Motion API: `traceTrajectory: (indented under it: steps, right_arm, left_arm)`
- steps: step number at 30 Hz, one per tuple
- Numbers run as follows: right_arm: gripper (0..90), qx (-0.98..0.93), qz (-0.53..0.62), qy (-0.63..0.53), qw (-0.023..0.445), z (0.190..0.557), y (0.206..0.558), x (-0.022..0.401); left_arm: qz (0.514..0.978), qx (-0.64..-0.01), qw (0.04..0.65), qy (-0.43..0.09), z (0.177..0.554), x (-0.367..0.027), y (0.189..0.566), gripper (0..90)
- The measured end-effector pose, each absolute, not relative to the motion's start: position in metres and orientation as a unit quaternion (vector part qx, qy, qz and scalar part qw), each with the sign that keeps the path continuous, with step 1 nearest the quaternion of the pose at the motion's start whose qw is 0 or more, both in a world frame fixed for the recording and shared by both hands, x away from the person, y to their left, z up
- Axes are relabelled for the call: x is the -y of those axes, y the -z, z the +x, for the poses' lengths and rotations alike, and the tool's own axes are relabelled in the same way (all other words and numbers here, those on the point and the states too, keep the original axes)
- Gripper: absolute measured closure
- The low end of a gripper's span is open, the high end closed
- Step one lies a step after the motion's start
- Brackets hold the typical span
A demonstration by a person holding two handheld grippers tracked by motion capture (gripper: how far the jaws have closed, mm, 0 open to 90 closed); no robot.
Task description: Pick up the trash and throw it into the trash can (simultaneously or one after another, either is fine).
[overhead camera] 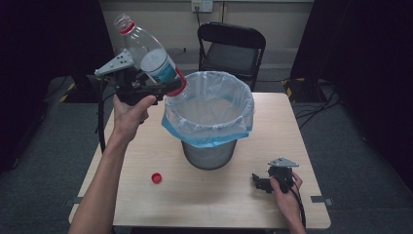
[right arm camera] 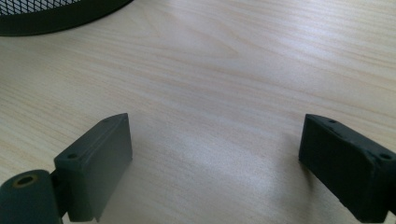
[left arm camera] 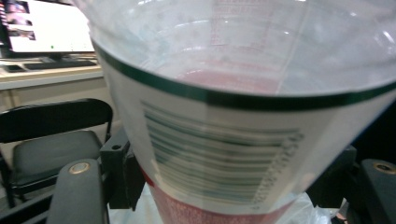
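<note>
A clear plastic bottle with a white and blue label has no cap and is held tilted, its red-ringed neck up and to the left. Its base hangs by the left rim of a mesh bin lined with a blue-white bag. My left gripper is shut on the bottle's lower part. In the left gripper view the bottle sits between both jaws of that gripper. A red cap lies on the table in front of the bin. My right gripper rests open on the table at the front right, nothing between the jaws of this gripper.
The wooden table carries the bin at its middle, and the bin's mesh base shows in the right gripper view. A black folding chair stands behind the table. Cables run along the floor at the right.
</note>
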State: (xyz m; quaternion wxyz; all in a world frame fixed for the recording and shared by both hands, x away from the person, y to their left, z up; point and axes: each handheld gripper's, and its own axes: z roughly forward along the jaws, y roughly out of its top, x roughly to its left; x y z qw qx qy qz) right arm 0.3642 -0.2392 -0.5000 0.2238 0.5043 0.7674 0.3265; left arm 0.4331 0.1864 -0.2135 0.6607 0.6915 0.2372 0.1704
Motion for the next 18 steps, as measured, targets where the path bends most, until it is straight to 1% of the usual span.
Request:
traceTrajectory:
  steps: [6,14,16,18]
  right_arm:
    - [8.7,-0.767,0.504,-0.327,0.225,0.364,0.5,0.239]
    - [8.8,-0.767,0.504,-0.327,0.224,0.364,0.5,0.239]
    - [8.8,-0.767,0.504,-0.327,0.224,0.364,0.5,0.239]
    - [8.8,-0.767,0.504,-0.327,0.224,0.364,0.5,0.239]
  left_arm:
    - [0.698,-0.231,0.66,-0.155,0.439,-0.172,0.214,27.8]
    - [0.716,-0.222,0.649,-0.13,0.449,-0.153,0.224,26.9]
    - [0.722,-0.227,0.639,-0.137,0.451,-0.149,0.227,26.5]
    - [0.724,-0.231,0.637,-0.127,0.453,-0.147,0.228,24.1]
